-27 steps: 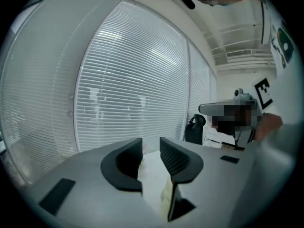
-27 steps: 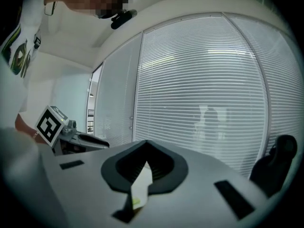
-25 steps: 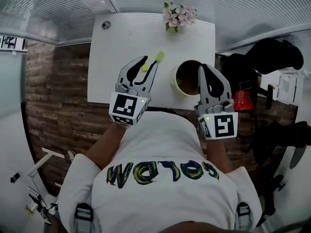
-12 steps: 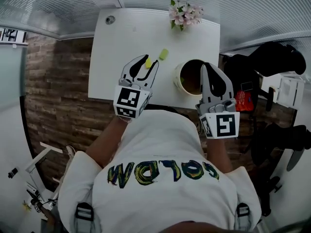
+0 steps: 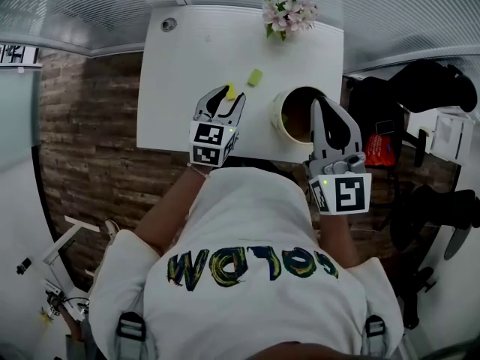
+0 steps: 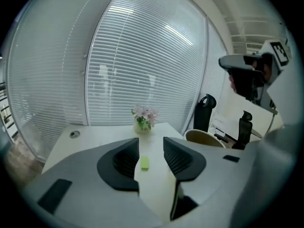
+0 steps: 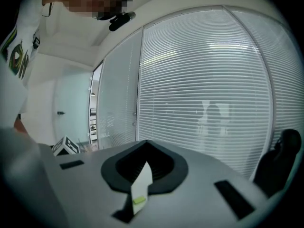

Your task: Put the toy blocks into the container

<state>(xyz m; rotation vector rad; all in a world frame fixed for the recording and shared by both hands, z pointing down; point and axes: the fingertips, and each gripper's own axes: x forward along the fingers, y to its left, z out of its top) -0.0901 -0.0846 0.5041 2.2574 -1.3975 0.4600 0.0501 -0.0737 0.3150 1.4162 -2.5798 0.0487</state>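
Note:
Two small yellow-green blocks lie on the white table [image 5: 180, 73]. The nearer block [image 5: 230, 89] [image 6: 145, 163] lies between the jaws of my left gripper [image 5: 228, 99] [image 6: 151, 144]. Those jaws have just been opening and stand open, with the pads clear of the block. The second block [image 5: 255, 76] lies a little farther back and to the right. The round cream container [image 5: 276, 118] [image 6: 204, 136] stands near the table's front right. My right gripper [image 5: 318, 105] [image 7: 145, 146] hovers over the container's rim, its fingertips meeting; a green speck shows through the slit below them.
A small pot of pink flowers [image 5: 289, 10] [image 6: 144, 118] stands at the table's far edge, and a round cable hole [image 5: 169, 24] is at the far left corner. Dark office chairs [image 5: 427, 85] and a red object [image 5: 377, 150] are to the right of the table.
My left gripper has sunk toward the table and its jaws have spread wider, now flanking the nearer block. The right gripper has stayed over the container.

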